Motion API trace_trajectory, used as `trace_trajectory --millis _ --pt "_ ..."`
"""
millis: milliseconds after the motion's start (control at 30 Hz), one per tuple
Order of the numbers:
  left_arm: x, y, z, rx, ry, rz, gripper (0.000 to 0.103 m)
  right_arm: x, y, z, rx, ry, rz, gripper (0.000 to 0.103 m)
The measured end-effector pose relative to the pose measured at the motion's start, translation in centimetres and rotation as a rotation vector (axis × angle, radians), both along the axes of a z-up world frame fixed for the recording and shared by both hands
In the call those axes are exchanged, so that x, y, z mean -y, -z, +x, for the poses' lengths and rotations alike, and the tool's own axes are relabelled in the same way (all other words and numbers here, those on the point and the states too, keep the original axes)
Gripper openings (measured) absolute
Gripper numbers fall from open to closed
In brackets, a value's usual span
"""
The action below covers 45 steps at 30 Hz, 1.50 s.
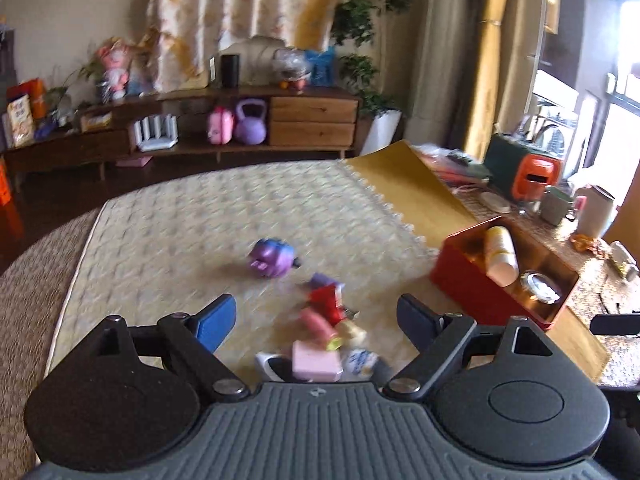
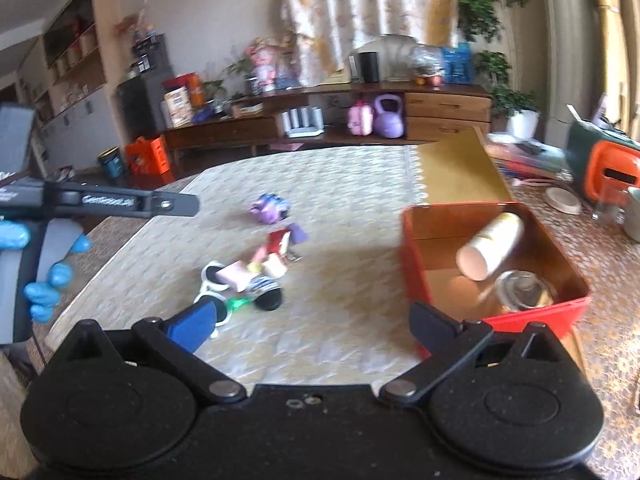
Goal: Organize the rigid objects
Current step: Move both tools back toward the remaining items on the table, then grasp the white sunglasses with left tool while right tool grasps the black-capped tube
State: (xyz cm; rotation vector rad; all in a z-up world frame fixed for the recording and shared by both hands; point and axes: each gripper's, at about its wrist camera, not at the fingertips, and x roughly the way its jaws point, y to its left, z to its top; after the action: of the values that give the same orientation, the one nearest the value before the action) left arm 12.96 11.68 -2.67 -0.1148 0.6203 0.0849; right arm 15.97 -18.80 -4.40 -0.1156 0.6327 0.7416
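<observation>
A pile of small toys (image 1: 324, 332) lies on the cream quilted mat (image 1: 180, 232), among them a red piece (image 1: 326, 298) and a pink block (image 1: 316, 362). A purple toy (image 1: 272, 258) sits alone farther back. My left gripper (image 1: 316, 320) hovers open just over the pile and holds nothing. To the right stands a red box (image 1: 472, 284) containing a cream bottle (image 1: 500, 256) and a glass jar (image 1: 538, 286). My right gripper (image 2: 314, 324) is open and empty, between the pile (image 2: 256, 272) and the red box (image 2: 412, 264).
A blue-gloved hand (image 2: 44, 280) holds the left tool at the left edge of the right wrist view. A yellow mat (image 1: 404, 184) lies behind the box. An orange appliance (image 1: 534, 178), mugs and clutter crowd the table's right side. A wooden sideboard (image 1: 312, 120) stands behind.
</observation>
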Motion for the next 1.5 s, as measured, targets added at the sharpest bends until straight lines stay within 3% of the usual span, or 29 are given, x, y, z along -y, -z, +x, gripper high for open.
trace_trajectory --millis 300,733,1133,1300,1500 --pt "-1.4 3.0 -1.1 -0.047 -0.028 -0.007 0.088 -2.7 1.6 0.8 -0.002 -0.02 -0.043 0.102" --pt "1.9 7.9 -2.6 -0.09 0.037 0.049 0.088 -5.7 4.3 4.6 -0.051 -0.029 -0.104 0.095" --pt "3.2 10.2 -1.5 -0.095 0.048 0.076 0.087 -9.4 6.7 6.7 -0.078 -0.09 -0.186 0.082" --pt "3.4 10.5 -1.6 -0.071 0.061 0.094 0.074 -10.6 7.2 7.3 -0.095 -0.123 -0.195 0.072" --pt "3.7 10.8 -1.6 -0.05 0.076 0.123 0.064 -11.8 7.8 8.0 -0.117 -0.143 -0.2 0.065"
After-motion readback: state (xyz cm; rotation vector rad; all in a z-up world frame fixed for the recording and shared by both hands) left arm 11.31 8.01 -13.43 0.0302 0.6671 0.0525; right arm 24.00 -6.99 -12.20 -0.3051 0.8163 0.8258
